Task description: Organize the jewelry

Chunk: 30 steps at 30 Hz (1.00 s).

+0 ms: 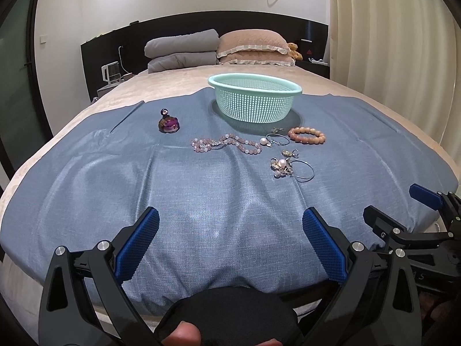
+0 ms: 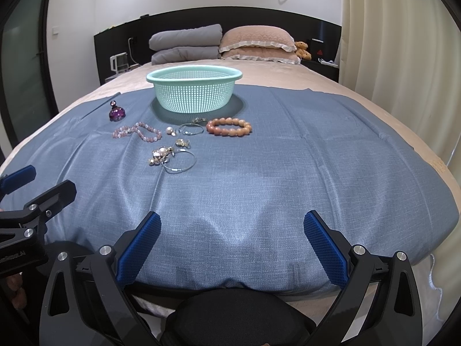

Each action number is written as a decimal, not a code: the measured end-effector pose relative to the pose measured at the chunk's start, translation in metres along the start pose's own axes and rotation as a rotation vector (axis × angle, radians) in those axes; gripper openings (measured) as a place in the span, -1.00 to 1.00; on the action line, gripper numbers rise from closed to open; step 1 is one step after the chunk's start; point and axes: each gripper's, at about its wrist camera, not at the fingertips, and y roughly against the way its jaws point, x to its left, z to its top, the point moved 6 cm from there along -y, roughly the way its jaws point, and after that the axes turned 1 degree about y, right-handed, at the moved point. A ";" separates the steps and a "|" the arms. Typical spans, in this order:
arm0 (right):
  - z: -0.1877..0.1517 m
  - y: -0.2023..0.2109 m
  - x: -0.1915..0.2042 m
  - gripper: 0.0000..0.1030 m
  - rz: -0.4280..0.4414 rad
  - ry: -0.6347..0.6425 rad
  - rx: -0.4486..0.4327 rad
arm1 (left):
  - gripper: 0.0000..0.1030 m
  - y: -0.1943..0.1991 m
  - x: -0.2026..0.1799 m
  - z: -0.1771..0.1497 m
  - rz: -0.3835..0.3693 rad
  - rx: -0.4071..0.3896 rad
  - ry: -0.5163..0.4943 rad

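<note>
A mint green mesh basket [image 1: 255, 98] [image 2: 194, 92] stands on a blue cloth [image 1: 201, 201] [image 2: 273, 173] on the bed. In front of it lie an orange bead bracelet [image 1: 307, 135] [image 2: 229, 126], a pink bead string [image 1: 224, 143] [image 2: 137, 131], silver hoops [image 1: 278, 139] [image 2: 190, 129], a pearl and gold cluster with a hoop [image 1: 288, 167] [image 2: 170, 157], and a purple glass bottle [image 1: 168, 122] [image 2: 116, 112]. My left gripper [image 1: 230, 222] and right gripper [image 2: 232, 225] are open and empty, near the cloth's front edge, well short of the jewelry.
Grey folded quilts [image 1: 181, 50] and pink pillows [image 1: 255, 47] lie at the headboard, with a teddy bear [image 1: 295, 50]. A kettle [image 1: 111, 72] stands on the left nightstand. Curtains [image 1: 389, 43] hang on the right. The right gripper also shows in the left wrist view [image 1: 403, 213].
</note>
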 end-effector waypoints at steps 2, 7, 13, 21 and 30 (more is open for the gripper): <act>0.000 0.000 0.000 0.85 0.000 0.000 0.001 | 0.89 0.001 -0.001 0.000 -0.006 -0.001 -0.004; 0.000 0.001 0.000 0.85 0.000 0.000 0.001 | 0.89 0.000 -0.001 0.001 0.002 0.000 -0.004; 0.000 0.001 0.000 0.85 0.000 0.000 0.001 | 0.89 -0.002 0.000 0.001 -0.004 0.005 0.014; -0.001 0.002 0.000 0.85 0.002 -0.002 0.001 | 0.89 -0.004 0.003 0.000 -0.005 0.015 0.025; 0.000 -0.004 -0.004 0.85 0.096 -0.056 0.040 | 0.89 -0.016 0.010 -0.006 -0.066 0.120 0.074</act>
